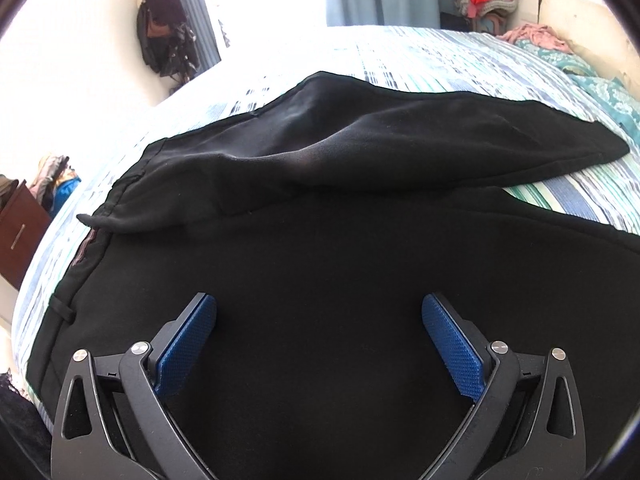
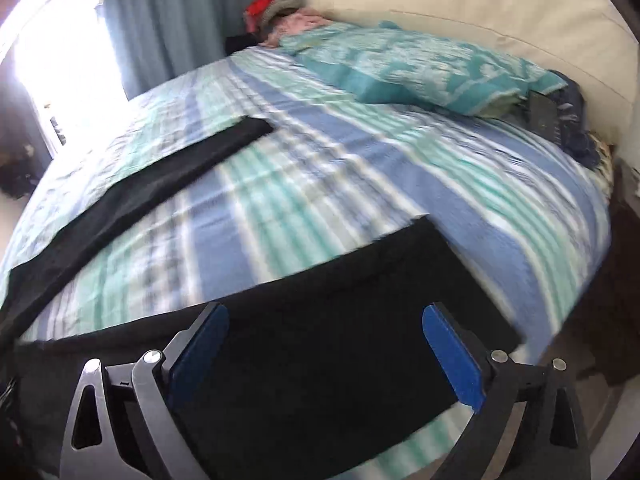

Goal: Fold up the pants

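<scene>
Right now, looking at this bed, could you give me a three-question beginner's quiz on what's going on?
1. True or false: the left gripper has its jaws clamped on the pants.
2. What colour are the pants? A) black B) red C) white
3. Fill in: the pants lie spread on a striped ____.

Key:
1. False; the jaws stand wide, above the cloth.
2. A.
3. Bed. The right gripper is open too, with the two legs splayed apart ahead of it.
</scene>
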